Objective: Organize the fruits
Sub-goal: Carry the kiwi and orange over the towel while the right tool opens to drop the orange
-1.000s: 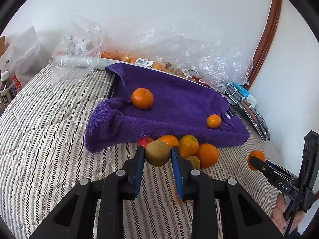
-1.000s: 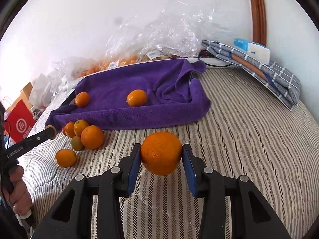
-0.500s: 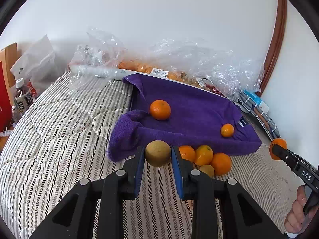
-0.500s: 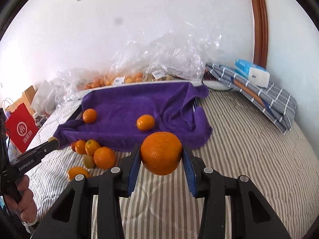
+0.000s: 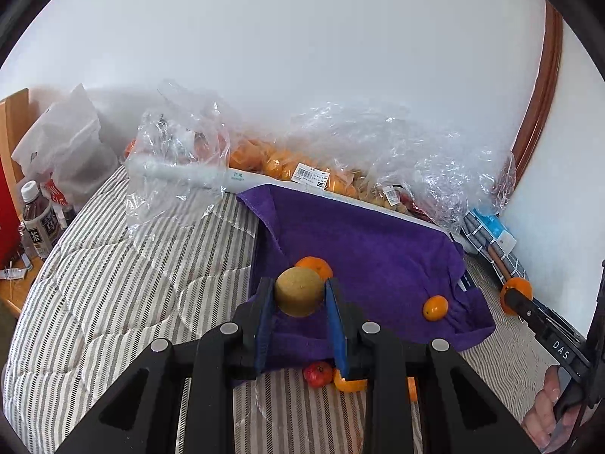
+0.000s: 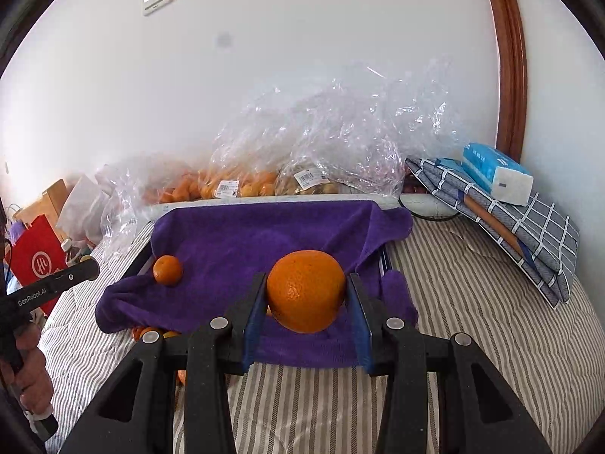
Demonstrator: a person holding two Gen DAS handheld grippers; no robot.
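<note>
Here, left gripper (image 5: 299, 297) clamping kiwi (image 5: 298, 291), right gripper (image 6: 307, 292) clamping orange (image 6: 306, 290), tilted downward

A bed (image 6: 491, 325) with a grey-and-white striped quilt carries everything. A purple towel (image 6: 242, 249) is spread across its middle, draped over something dark-edged (what it is cannot be told). Along the wall side lie clear plastic bags (image 6: 340, 143) of fruit. At the near edge of the towel a red fruit (image 5: 317, 374) and some oranges (image 5: 349, 384) sit on the quilt. In the far right corner rests folded checked cloth (image 6: 529, 234).
</note>
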